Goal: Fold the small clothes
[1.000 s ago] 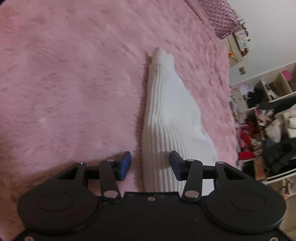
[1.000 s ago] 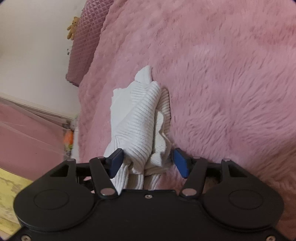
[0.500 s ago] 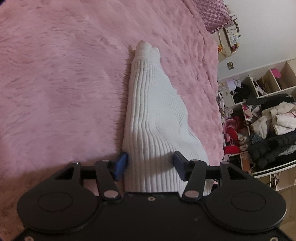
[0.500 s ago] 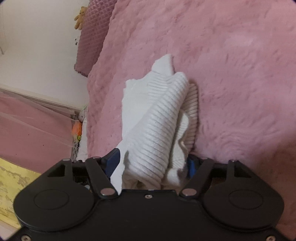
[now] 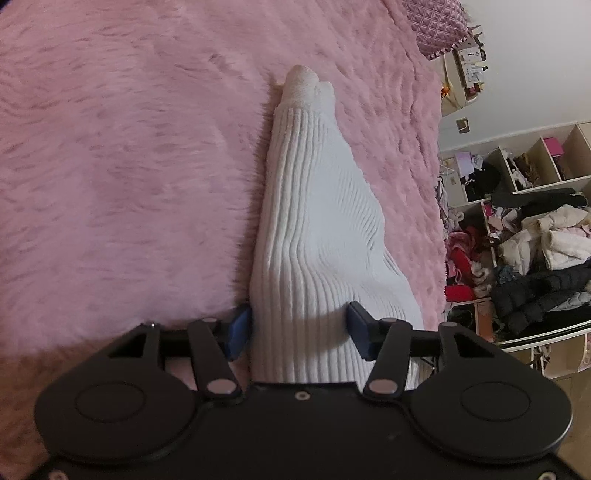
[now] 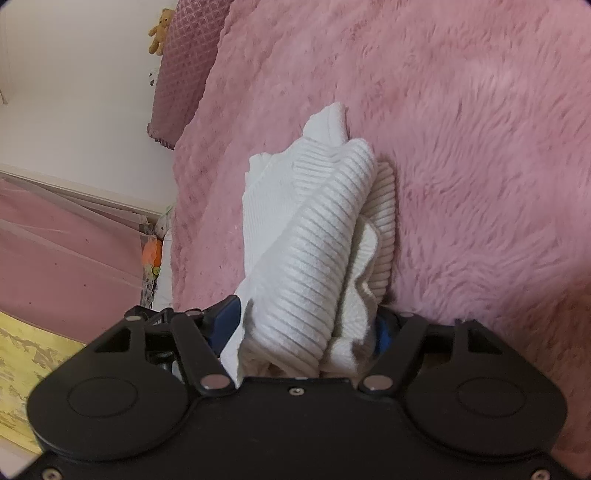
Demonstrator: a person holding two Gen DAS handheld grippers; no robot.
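Observation:
A white ribbed knit garment [image 5: 314,229] lies lengthwise on the pink fluffy bedspread [image 5: 129,166], narrow end far. My left gripper [image 5: 297,328] has its near end between the jaws, which are closing. The left pad [image 5: 238,330] touches the cloth's edge and the right pad [image 5: 360,330] digs into it, raising a ridge. In the right wrist view the garment's other end [image 6: 314,258] is bunched into thick folds. My right gripper [image 6: 304,328] has that bundle filling the gap as its jaws close, both blue pads pressed against it.
The bedspread [image 6: 480,166] stretches far to one side of each gripper. A quilted mauve pillow [image 6: 184,62] and a small teddy [image 6: 159,31] sit at the bed's head. Shelves with piled clothes [image 5: 535,236] stand past the bed's edge. Pink curtain fabric [image 6: 66,251] hangs beside the bed.
Both grippers have moved forward over the garment, so each end now lies between its jaws. The right end has bunched up thicker and lifted between the pads.

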